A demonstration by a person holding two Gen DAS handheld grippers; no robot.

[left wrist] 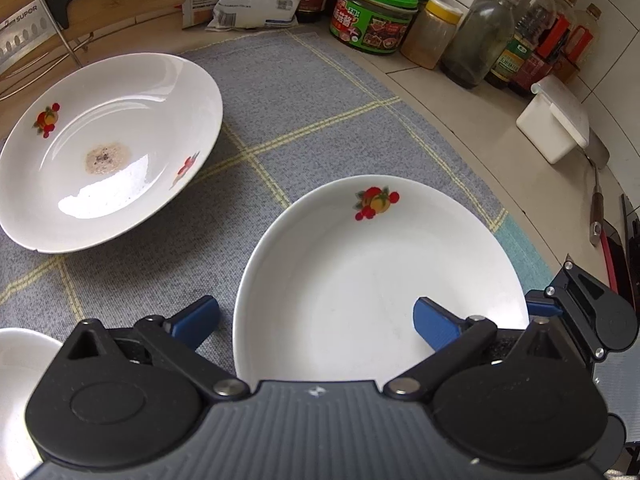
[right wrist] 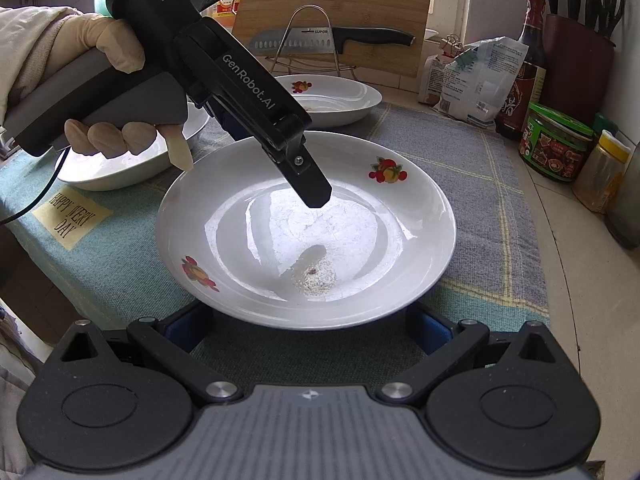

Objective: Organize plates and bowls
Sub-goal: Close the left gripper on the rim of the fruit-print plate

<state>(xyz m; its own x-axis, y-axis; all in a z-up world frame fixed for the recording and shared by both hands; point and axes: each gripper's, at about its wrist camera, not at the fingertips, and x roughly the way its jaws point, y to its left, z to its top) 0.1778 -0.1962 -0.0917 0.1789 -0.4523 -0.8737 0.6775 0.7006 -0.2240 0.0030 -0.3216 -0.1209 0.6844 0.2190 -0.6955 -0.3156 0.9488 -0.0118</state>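
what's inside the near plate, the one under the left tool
The near plate holds a small crumb smear near its centre, nothing else. The left tool covers part of its far rim.

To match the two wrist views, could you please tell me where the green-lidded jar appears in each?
Left wrist: the green-lidded jar is at top centre, just past the mat's far edge.
Right wrist: the jar sits at mid-right, beside the mat.
Shared landmark: the knife on its wire rack, top left in the left view, top centre in the right.
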